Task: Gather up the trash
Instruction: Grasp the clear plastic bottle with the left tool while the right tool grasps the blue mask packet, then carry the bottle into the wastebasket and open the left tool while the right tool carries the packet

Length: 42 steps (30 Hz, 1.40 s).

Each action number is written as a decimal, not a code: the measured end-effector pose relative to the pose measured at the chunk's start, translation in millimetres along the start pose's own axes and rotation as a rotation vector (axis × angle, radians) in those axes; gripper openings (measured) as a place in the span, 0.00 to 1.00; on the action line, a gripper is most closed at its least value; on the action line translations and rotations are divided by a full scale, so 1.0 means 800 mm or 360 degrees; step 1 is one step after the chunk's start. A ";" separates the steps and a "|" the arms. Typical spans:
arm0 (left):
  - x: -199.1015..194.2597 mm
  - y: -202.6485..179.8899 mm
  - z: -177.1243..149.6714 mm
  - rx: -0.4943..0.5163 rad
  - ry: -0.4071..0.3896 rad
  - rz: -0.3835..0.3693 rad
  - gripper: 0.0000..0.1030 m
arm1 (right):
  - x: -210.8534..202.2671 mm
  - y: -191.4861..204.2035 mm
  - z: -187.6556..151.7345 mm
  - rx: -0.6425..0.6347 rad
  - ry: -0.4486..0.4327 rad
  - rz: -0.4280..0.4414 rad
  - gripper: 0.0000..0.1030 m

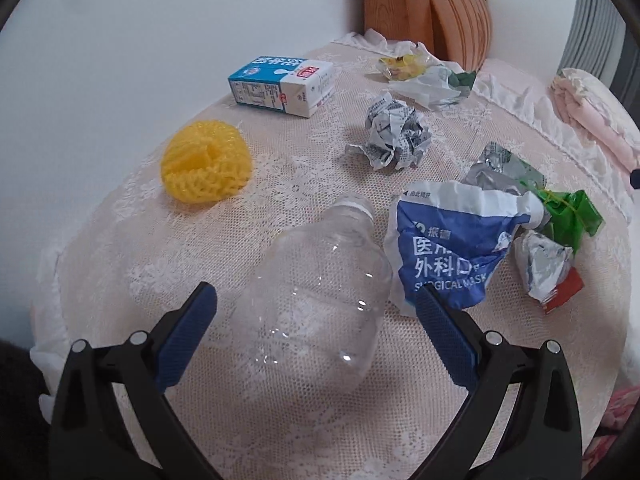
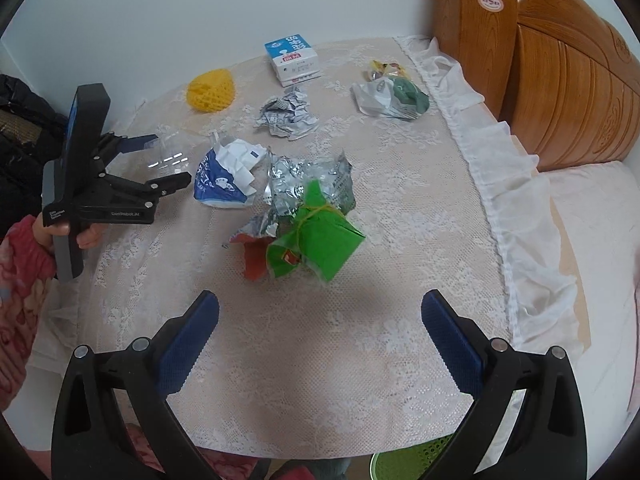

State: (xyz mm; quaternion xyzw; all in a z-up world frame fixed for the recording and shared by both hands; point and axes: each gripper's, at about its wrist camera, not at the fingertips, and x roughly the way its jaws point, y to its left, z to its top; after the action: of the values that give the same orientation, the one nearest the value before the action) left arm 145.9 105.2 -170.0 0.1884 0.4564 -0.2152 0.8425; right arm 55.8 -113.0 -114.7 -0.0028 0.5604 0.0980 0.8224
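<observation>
On lace cloth (image 1: 280,168), clear ribbed bottle (image 1: 320,280) (lying sideways), crumpled wrappers (image 2: 312,208)

"SURGICAL MASK" is printed in white under large Chinese characters on the crumpled blue and white packet (image 1: 448,256). "GenRobot.AI" is written in small white letters on the black body of the left gripper (image 2: 164,164). Chinese lettering is carried by the blue milk carton (image 1: 282,85), too blurred to be read.

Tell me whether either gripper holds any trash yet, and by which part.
Nothing is held. The left gripper is open, its fingers on either side of the clear plastic bottle without closing. The right gripper is open over bare tablecloth.
</observation>
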 end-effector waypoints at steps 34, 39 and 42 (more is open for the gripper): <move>-0.050 0.043 -0.091 -0.1058 -0.0135 -0.0030 0.66 | 0.170 0.120 0.158 0.0000 0.0121 0.0149 0.68; -0.063 0.041 -0.094 -0.1067 -0.0162 0.0006 0.65 | 0.171 0.118 0.160 0.0035 0.0111 0.0315 0.44; -0.072 0.037 -0.093 -0.1071 -0.0181 0.0005 0.65 | 0.154 0.120 0.162 0.0015 0.0036 0.0365 0.41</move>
State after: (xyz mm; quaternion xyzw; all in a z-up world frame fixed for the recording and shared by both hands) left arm 81.9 179.0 -155.5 -0.1117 0.4539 -0.0614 0.8819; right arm 202.7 15.3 -169.8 0.0641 0.5668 0.1887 0.7994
